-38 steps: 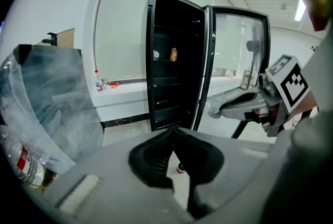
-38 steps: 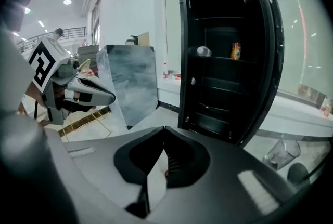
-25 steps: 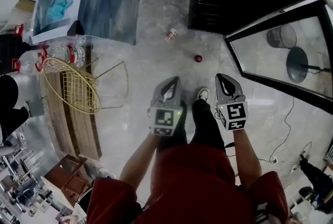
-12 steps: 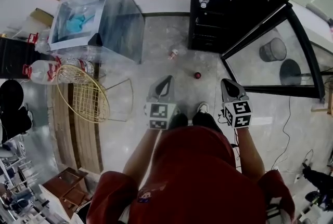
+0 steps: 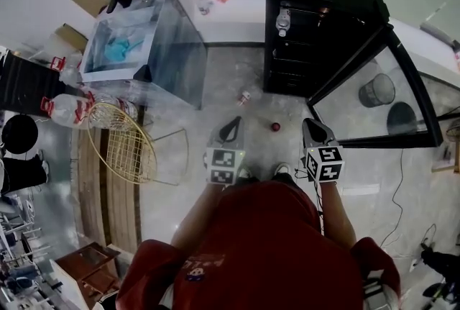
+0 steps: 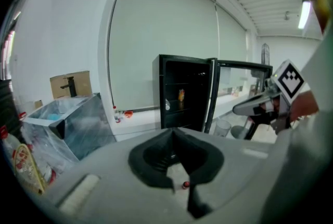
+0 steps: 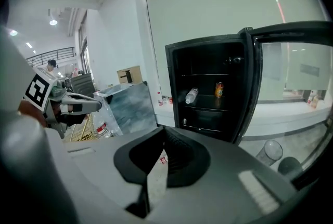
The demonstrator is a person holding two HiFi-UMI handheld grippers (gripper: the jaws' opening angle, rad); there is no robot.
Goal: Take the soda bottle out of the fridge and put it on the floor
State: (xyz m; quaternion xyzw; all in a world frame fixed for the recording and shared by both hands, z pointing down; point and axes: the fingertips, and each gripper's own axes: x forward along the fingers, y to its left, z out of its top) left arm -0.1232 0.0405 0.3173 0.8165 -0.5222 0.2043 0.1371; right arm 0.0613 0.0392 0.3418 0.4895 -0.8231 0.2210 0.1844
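Observation:
A black fridge (image 5: 316,6) stands open ahead, its glass door (image 5: 402,85) swung out to the right. On a shelf inside lies a clear bottle (image 5: 282,19) (image 7: 191,95) (image 6: 167,105), with an orange can (image 7: 219,89) (image 6: 181,95) upright to its right. My left gripper (image 5: 233,121) (image 6: 173,130) and right gripper (image 5: 309,123) (image 7: 164,128) are held side by side in front of me, well short of the fridge. Both point toward it, slightly downward. Each has its jaws shut with nothing between them.
A small red ball (image 5: 275,126) and a small can (image 5: 245,97) lie on the floor between me and the fridge. On the left are a glass tank (image 5: 136,49), a gold wire basket (image 5: 122,147) and large water bottles (image 5: 68,108). A cable (image 5: 395,186) trails at the right.
Both grippers have risen together, still shut. The head view has tipped up, so more of the fridge and the wall behind it shows.

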